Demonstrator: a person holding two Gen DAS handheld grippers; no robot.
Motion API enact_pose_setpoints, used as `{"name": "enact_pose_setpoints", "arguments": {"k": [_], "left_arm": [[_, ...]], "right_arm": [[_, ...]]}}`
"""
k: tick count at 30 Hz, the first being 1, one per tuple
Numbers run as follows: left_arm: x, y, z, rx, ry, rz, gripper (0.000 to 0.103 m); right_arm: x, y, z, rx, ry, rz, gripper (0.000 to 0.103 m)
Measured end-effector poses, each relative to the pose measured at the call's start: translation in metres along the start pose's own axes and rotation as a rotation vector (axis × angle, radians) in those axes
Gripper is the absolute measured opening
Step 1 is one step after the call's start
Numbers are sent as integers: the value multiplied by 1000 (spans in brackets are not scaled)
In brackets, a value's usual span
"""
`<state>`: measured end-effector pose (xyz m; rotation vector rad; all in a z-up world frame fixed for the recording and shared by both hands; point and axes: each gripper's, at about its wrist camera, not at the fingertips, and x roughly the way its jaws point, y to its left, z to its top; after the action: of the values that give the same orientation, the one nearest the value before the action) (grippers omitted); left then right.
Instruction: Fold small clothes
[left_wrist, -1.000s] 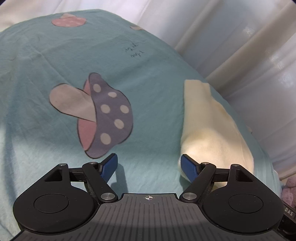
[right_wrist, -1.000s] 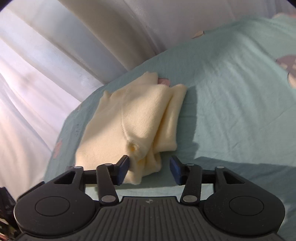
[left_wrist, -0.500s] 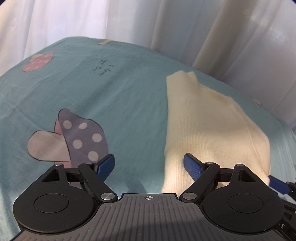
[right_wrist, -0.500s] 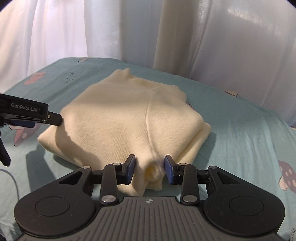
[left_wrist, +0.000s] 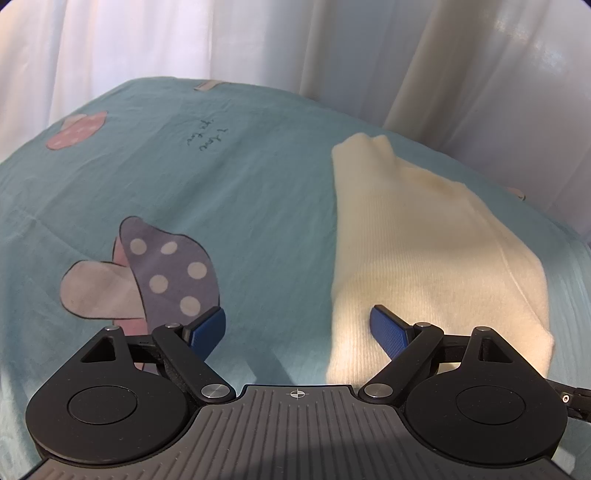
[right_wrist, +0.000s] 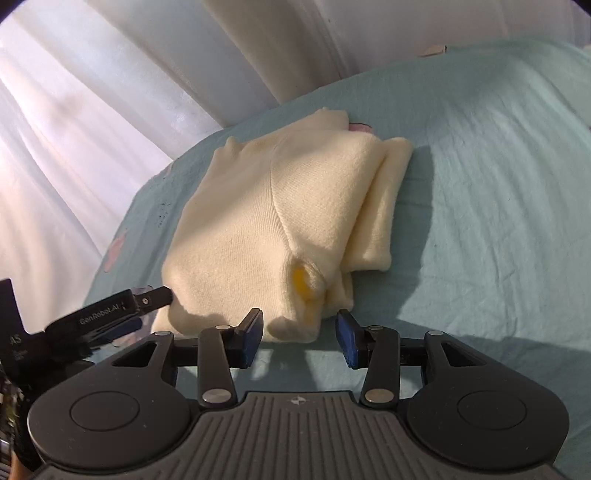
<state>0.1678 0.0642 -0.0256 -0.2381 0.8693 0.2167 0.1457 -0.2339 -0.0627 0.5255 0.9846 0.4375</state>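
A folded cream knit garment (left_wrist: 424, 251) lies on the teal bedsheet (left_wrist: 258, 192), close to the curtain side. My left gripper (left_wrist: 297, 326) hovers at the garment's near left edge, jaws wide and still opening. Its right pad is over the knit, its left pad over the sheet, and nothing is gripped. In the right wrist view the garment (right_wrist: 266, 221) shows stacked folds and a yellow spot. My right gripper (right_wrist: 300, 334) is just short of the garment's near corner, jaws opening, the pads clear of the cloth. One of the left gripper's fingers (right_wrist: 147, 300) reaches the garment's left side.
The sheet carries mushroom prints (left_wrist: 162, 280) and a line of writing (left_wrist: 207, 138). White curtains (left_wrist: 258, 44) hang right behind the bed's far edge. Bare sheet (right_wrist: 480, 221) stretches to the right of the garment.
The right jaws pinched a fold at the garment's near corner, then let it go and widened. The left gripper swung toward the garment, and its jaws opened a little more.
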Motion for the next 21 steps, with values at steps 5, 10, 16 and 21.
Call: {"name": "enact_pose_setpoints", "arguments": {"k": [5, 10, 16, 21], "left_arm": [[-3, -2, 1, 4, 5, -5, 90], [-12, -3, -2, 22, -31, 9, 90], [-13, 3, -5, 34, -16, 11, 90], [-19, 4, 4, 27, -53, 24, 90]], "right_arm": [[3, 9, 0, -25, -44, -11, 12], [-8, 19, 1, -132, -129, -128, 9], [-3, 34, -4, -230, -93, -228, 23], [-26, 56, 5, -333, -222, -330, 36]]}}
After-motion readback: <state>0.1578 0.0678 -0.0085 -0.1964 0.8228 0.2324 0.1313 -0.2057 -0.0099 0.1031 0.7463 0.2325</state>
